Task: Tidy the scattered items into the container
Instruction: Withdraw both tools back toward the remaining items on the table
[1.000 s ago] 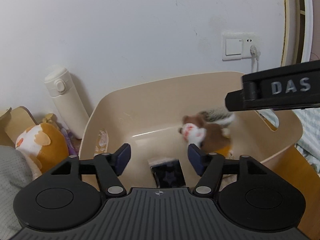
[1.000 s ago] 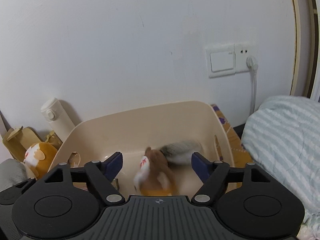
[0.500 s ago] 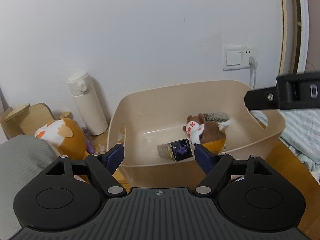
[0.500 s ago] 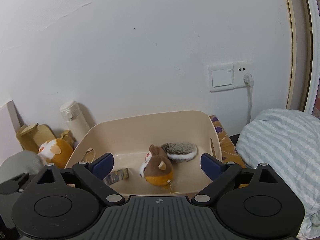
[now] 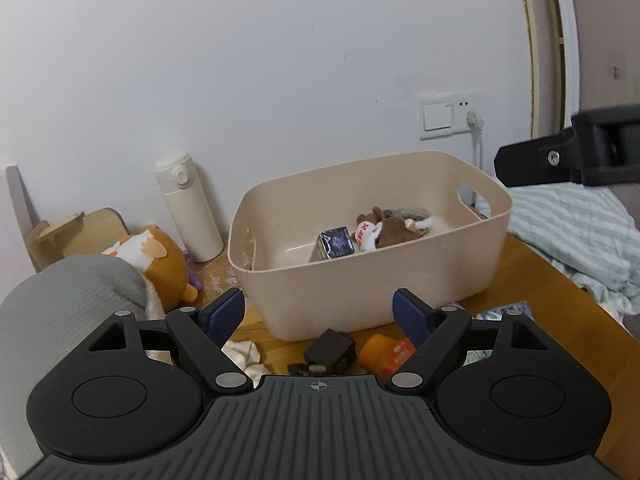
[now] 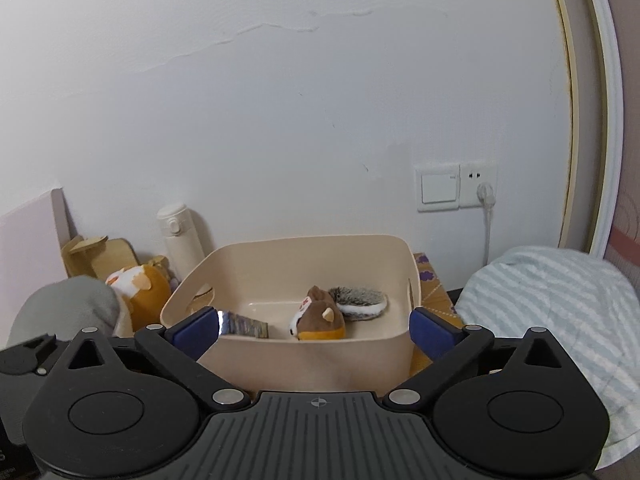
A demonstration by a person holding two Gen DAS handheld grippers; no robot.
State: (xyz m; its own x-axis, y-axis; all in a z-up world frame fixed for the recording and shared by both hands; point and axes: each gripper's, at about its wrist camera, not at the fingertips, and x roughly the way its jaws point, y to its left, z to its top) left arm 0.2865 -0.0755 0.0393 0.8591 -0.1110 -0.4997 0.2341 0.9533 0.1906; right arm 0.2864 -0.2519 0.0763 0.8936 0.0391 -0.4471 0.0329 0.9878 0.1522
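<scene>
A beige bin (image 5: 360, 266) (image 6: 304, 350) stands on the wooden table by the wall. Inside lie a brown squirrel plush (image 5: 394, 227) (image 6: 320, 316) and a small dark starry box (image 5: 334, 243) (image 6: 244, 326). My left gripper (image 5: 318, 308) hovers before the bin's front wall, jaws opening with nothing between them. My right gripper (image 6: 316, 328) is also back from the bin, jaws opening wide and empty. In front of the bin lie a dark brown item (image 5: 330, 350), an orange bottle (image 5: 384, 354), a white cloth (image 5: 242, 354) and a blue patterned packet (image 5: 504, 312).
An orange and white plush (image 5: 156, 256) (image 6: 140, 284), a white flask (image 5: 188, 204) (image 6: 182, 236) and a grey cushion (image 5: 60, 308) sit left of the bin. A striped blanket (image 5: 572, 232) (image 6: 552, 312) lies to the right. The other gripper's black body (image 5: 568, 156) juts in at the right.
Both grippers have drawn back and up from inside the bin and their jaws have widened. The squirrel plush and the dark box now rest on the bin's floor.
</scene>
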